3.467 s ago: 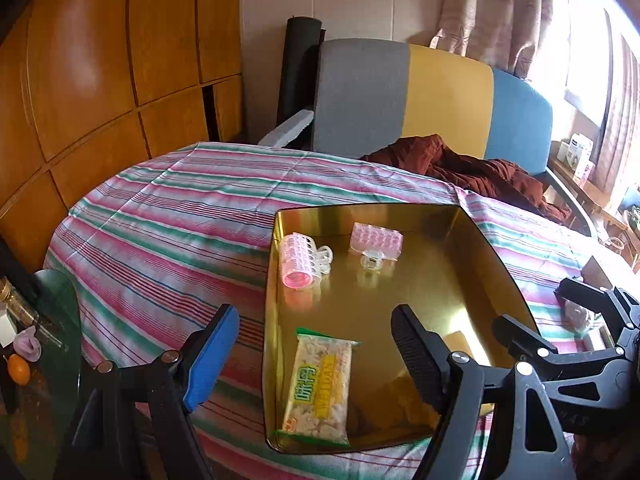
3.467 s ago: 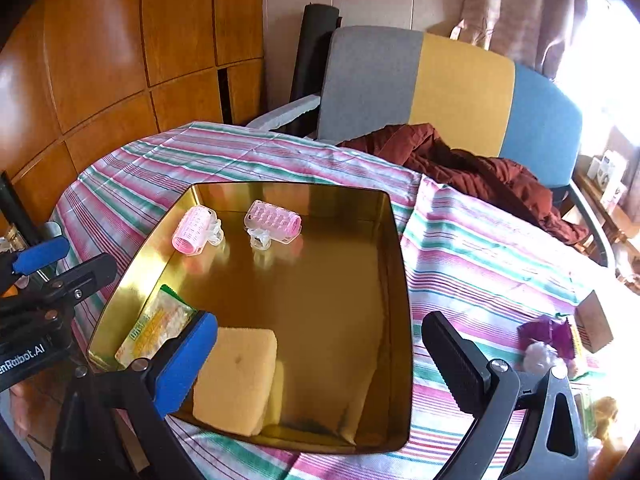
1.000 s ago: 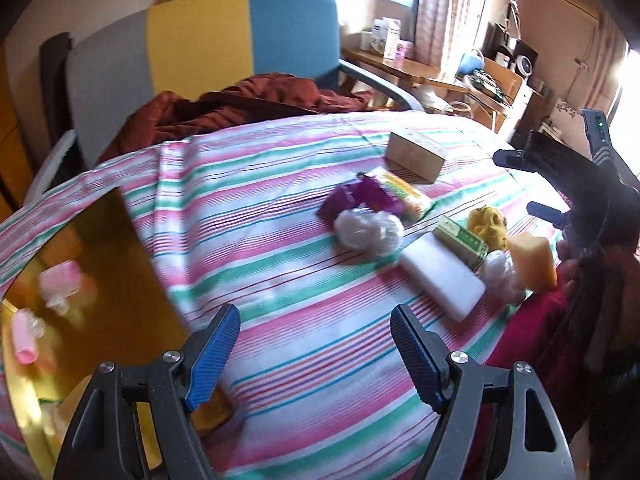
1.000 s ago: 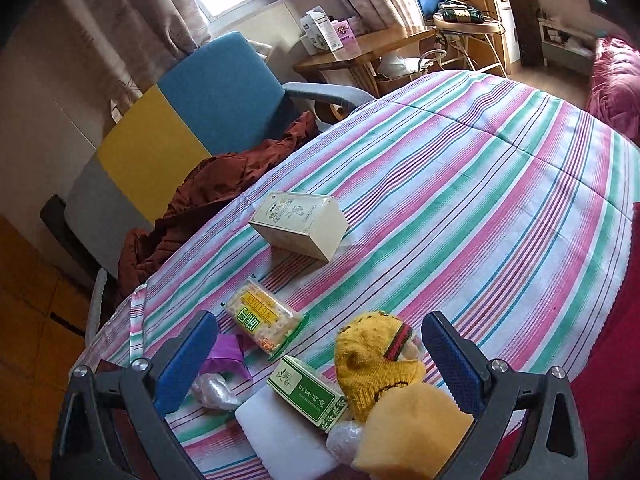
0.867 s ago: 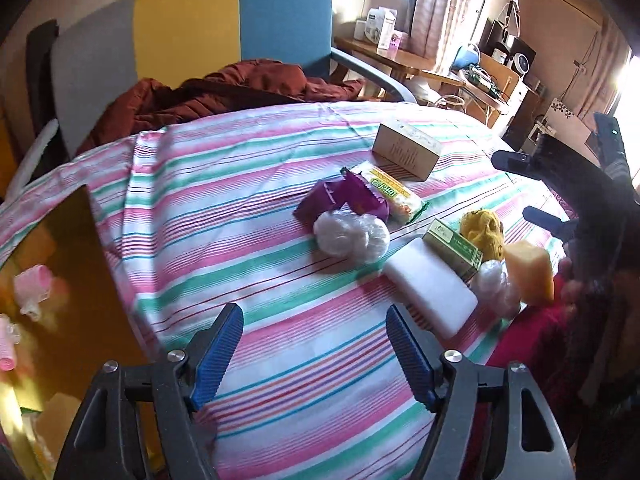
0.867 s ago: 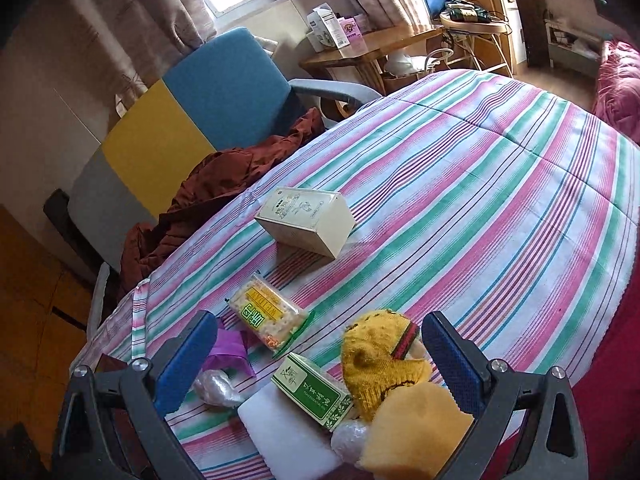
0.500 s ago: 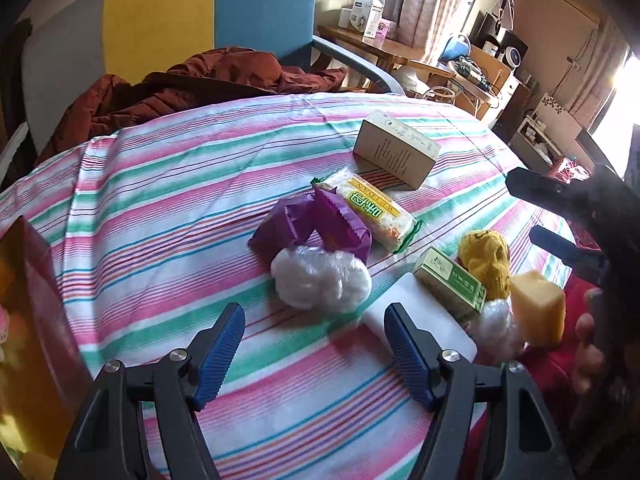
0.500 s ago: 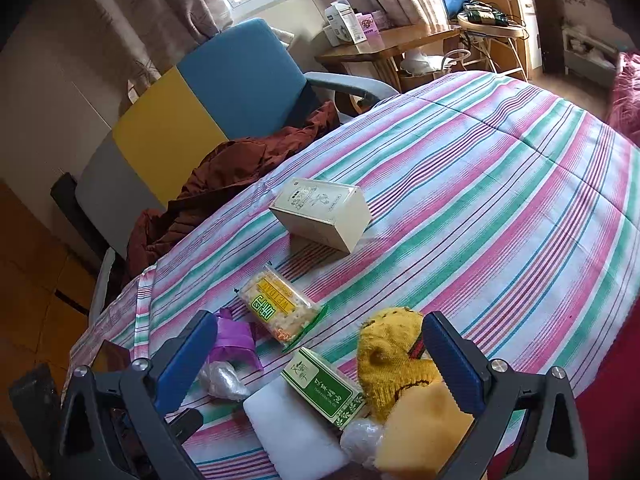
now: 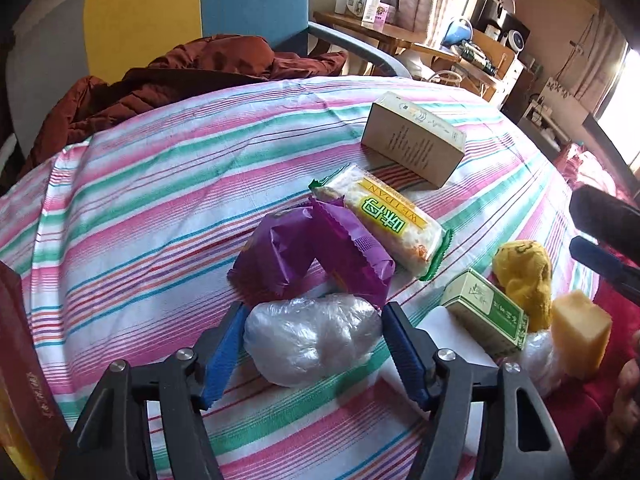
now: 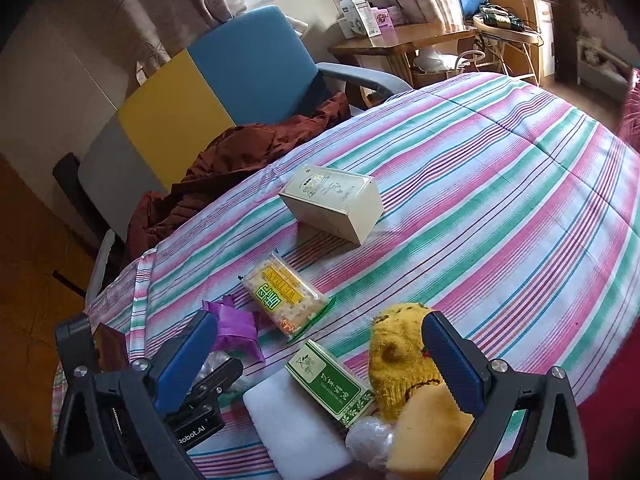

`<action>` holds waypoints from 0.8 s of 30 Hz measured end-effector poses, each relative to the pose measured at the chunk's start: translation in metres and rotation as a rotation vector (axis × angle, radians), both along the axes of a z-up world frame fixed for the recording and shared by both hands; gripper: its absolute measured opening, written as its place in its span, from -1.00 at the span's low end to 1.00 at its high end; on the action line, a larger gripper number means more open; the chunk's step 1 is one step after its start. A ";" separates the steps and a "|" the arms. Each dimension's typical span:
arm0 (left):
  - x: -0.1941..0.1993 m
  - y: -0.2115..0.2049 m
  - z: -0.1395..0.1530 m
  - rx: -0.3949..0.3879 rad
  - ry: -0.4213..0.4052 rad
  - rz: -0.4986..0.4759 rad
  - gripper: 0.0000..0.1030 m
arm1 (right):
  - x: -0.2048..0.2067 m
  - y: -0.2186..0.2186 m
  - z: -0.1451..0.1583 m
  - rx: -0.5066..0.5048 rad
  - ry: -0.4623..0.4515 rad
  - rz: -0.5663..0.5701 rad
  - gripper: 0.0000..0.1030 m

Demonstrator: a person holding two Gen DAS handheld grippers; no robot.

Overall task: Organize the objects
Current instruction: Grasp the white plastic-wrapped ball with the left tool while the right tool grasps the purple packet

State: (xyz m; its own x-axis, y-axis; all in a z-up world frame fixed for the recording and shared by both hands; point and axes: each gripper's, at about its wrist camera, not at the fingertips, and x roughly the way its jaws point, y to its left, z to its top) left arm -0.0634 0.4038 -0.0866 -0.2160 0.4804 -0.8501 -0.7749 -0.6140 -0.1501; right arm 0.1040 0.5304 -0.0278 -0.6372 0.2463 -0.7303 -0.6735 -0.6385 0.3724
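A clear plastic-wrapped bundle (image 9: 312,344) lies on the striped tablecloth (image 9: 160,200). My left gripper (image 9: 313,314) is open, with a blue finger close on each side of the bundle. Just beyond it are two purple packets (image 9: 308,256), a yellow cracker packet (image 9: 384,220) and a beige box (image 9: 412,140). My right gripper (image 10: 316,326) is open above a green box (image 10: 328,380) and a yellow knit toy (image 10: 400,360), holding nothing. A white block (image 10: 296,424) and a yellow sponge (image 10: 432,432) lie near the table's edge.
The gold tray's wall (image 9: 16,360) shows at the far left. A second plastic-wrapped bundle (image 10: 368,440) sits by the sponge. A chair (image 10: 224,80) with a brown jacket (image 10: 248,148) stands behind the table. The right half of the tablecloth (image 10: 520,200) is bare.
My left gripper has swung from the tray and moved forward and down until the plastic-wrapped bundle lies between its fingers. The right gripper has turned toward the pile and barely shifted since.
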 end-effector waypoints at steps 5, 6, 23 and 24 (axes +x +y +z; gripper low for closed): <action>0.009 -0.023 0.002 0.028 0.002 0.009 0.25 | -0.008 -0.009 0.001 0.024 -0.013 0.054 0.99; 0.013 -0.029 0.002 0.029 0.005 0.009 0.25 | -0.010 -0.011 0.000 0.025 -0.018 0.070 0.99; 0.051 -0.089 0.001 0.046 0.014 0.003 0.26 | -0.110 -0.065 -0.036 0.114 -0.267 0.416 0.37; 0.050 -0.089 0.000 0.049 0.011 0.006 0.26 | -0.115 -0.066 -0.039 0.128 -0.284 0.422 0.35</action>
State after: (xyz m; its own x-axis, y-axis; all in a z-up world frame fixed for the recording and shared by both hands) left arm -0.0131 0.3143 -0.0862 -0.2280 0.5200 -0.8232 -0.7731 -0.6107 -0.1716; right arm -0.0110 0.4646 -0.0672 -0.4819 0.1098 -0.8693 -0.4110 -0.9045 0.1137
